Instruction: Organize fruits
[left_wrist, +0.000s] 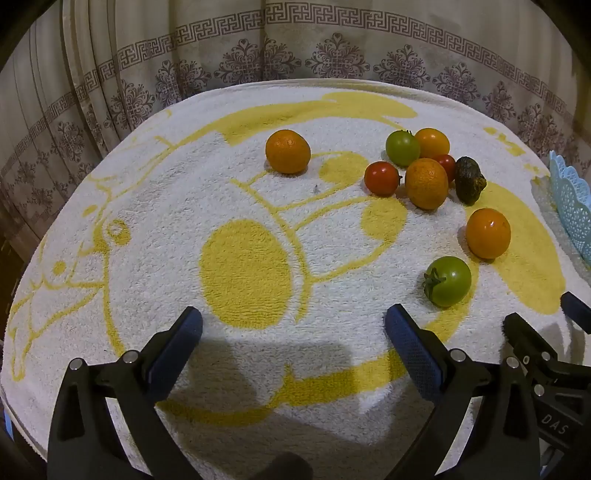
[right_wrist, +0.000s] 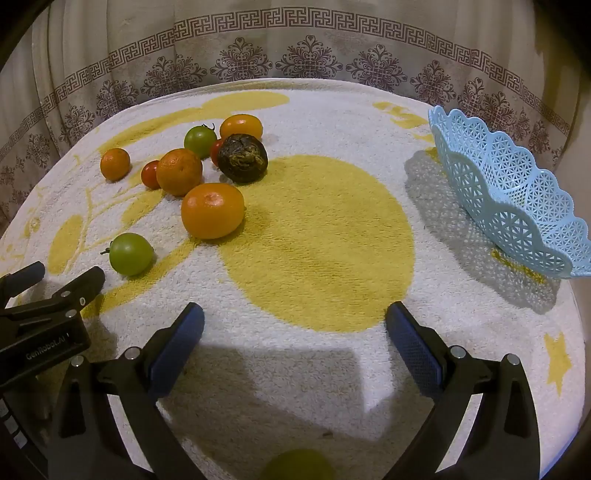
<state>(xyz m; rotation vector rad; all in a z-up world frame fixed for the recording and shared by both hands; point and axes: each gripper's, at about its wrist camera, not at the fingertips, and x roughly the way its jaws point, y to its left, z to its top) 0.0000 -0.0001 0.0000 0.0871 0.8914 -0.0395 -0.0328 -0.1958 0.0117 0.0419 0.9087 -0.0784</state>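
Several fruits lie on a white and yellow towel (left_wrist: 184, 206). In the left wrist view a lone orange (left_wrist: 287, 151) sits far centre, a cluster with a green tomato (left_wrist: 402, 148), a red tomato (left_wrist: 382, 178), an orange (left_wrist: 426, 183) and a dark fruit (left_wrist: 470, 180) lies to the right, and a near green tomato (left_wrist: 447, 281) and an orange tomato (left_wrist: 488, 233) lie closer. My left gripper (left_wrist: 293, 325) is open and empty above the towel. My right gripper (right_wrist: 294, 319) is open and empty. The same near green tomato (right_wrist: 130, 254) and dark fruit (right_wrist: 242, 158) show in the right wrist view.
A light blue lattice basket (right_wrist: 517, 192) stands at the towel's right edge and shows partly in the left wrist view (left_wrist: 572, 203). A patterned curtain (right_wrist: 295, 48) hangs behind the table. Each gripper shows at the edge of the other's view.
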